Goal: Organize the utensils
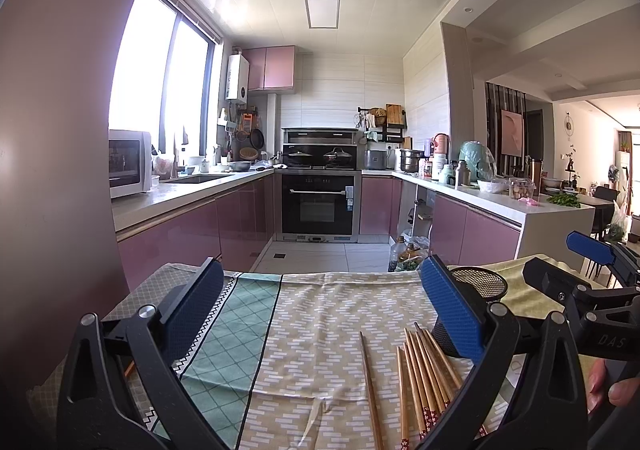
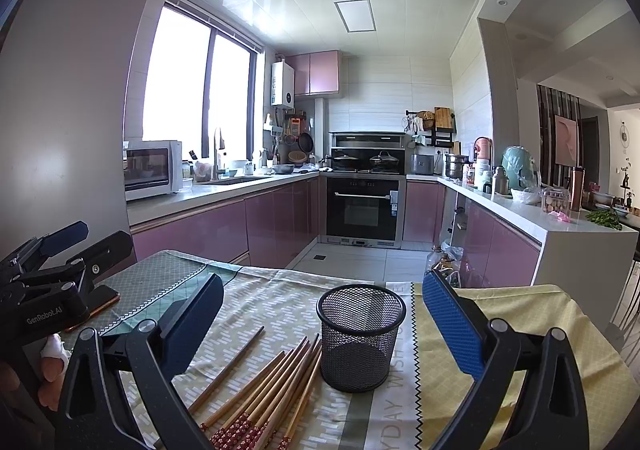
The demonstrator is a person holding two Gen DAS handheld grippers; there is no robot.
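Chopsticks (image 2: 272,390) of slim brown wood, their handle ends wrapped in red with small pale flowers, lie fanned on the tablecloth (image 2: 280,302) just left of the mesh cup (image 2: 361,338), the nearest tips almost at its base. One plain stick (image 2: 228,368) lies apart, farther left of the cup. That cup is a round black wire-mesh cylinder, upright, and looks empty, though its dark floor is hard to read. Beneath the cup the cloth carries grey capitals; I make out "DAY WISH". My right claw (image 2: 324,326) is spread wide with nothing between its blue ribbed pads, the cup sitting in the gap ahead. My left claw (image 1: 322,306), also wide apart and holding nothing, hovers left of the cup; its body reads "GenRobot.AI".
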